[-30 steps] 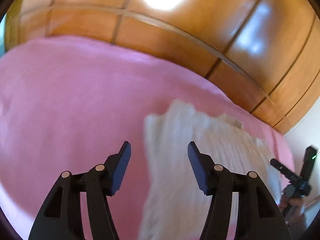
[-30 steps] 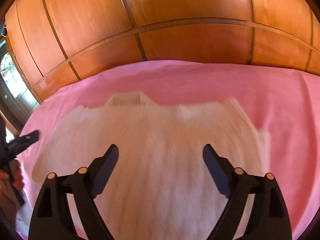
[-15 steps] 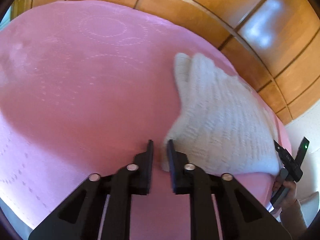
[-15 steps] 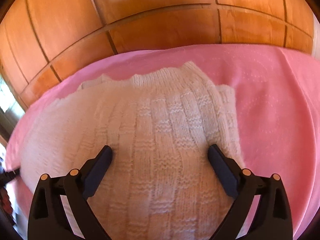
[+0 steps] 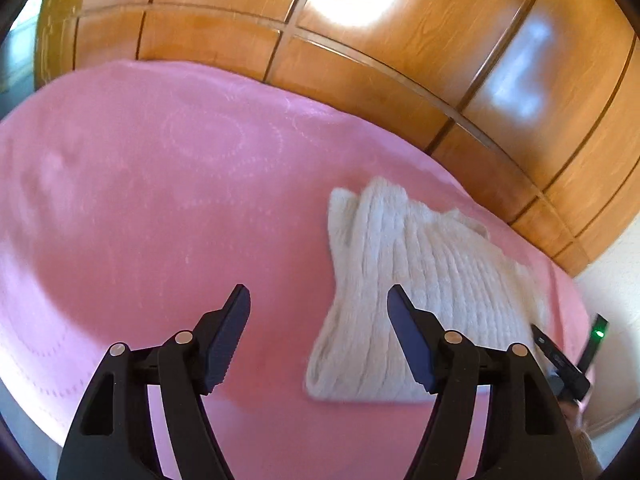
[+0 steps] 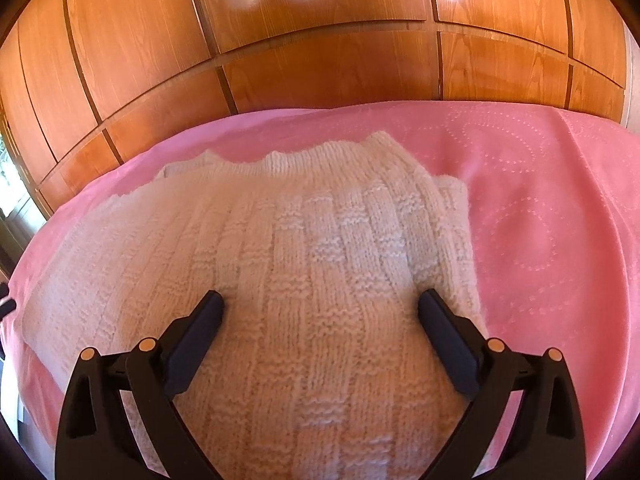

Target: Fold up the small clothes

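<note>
Lying on a pink bedspread (image 5: 160, 208) is a white knitted sweater (image 6: 320, 280), partly folded, one edge doubled over on its right side in the right wrist view. Wooden panelled wardrobe doors (image 6: 320, 40) stand behind the bed.

Left claw (image 5: 319, 304): jaws spread wide, nothing between them. It hangs above the bedspread, with the sweater (image 5: 420, 292) lying ahead and toward its right finger; that finger overlaps the knit's near edge in the picture, contact not clear.

Right claw (image 6: 320, 300): jaws wide, holding nothing. Both fingertips (image 6: 212, 304) sit low over the sweater's middle, appearing to press or rest on the knit; cannot tell for certain.

From the left wrist view, the right claw (image 5: 568, 364) shows at the sweater's far right edge, a green light on it.
</note>
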Tool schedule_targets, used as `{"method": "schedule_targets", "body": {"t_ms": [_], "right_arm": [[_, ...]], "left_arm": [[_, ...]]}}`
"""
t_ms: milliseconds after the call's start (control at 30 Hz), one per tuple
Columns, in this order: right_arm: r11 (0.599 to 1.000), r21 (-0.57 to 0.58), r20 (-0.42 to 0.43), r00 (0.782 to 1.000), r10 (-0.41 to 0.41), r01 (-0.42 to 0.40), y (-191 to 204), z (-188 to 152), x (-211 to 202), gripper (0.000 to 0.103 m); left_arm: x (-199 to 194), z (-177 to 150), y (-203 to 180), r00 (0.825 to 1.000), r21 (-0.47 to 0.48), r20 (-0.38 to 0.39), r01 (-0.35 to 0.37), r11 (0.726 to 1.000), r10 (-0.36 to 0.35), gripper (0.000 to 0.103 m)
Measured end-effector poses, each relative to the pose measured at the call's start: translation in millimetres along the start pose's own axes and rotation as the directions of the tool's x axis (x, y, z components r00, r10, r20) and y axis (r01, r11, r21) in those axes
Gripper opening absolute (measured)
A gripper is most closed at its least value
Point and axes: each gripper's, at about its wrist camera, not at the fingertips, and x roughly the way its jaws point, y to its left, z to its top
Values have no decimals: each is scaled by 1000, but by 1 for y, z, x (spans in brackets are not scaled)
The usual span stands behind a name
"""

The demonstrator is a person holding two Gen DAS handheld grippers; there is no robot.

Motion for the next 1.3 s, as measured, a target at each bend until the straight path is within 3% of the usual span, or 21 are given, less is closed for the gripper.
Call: {"method": "schedule_targets", "body": {"t_ms": [300,767,1100,1133,1167,1300], "right_arm": [[1000,-1,0,1000,0,0,1,-1,0,99],[1000,3,-1,1000,-4,4,1,-2,0,100],[1000,4,-2,1000,-5,5,2,-2,0,100],[1000,4,-2,1000,-5,5,2,-2,0,100],[1000,4,-2,1000,-6,6,2,-2,0,100],[1000,3,-3,1000,-6,6,2,-2,0,100]], "left_arm": [[9,9,-42,988,211,56,-149,966,141,72],[26,14,-40,992,208,17,-125,970,124,71],[48,8,-39,992,204,-75,-82,975,99,45],[52,5,-39,991,206,-94,-70,976,91,16],[55,2,-38,990,203,-116,-57,978,82,6],[55,-14,-30,988,169,-122,-70,983,91,3]]}}
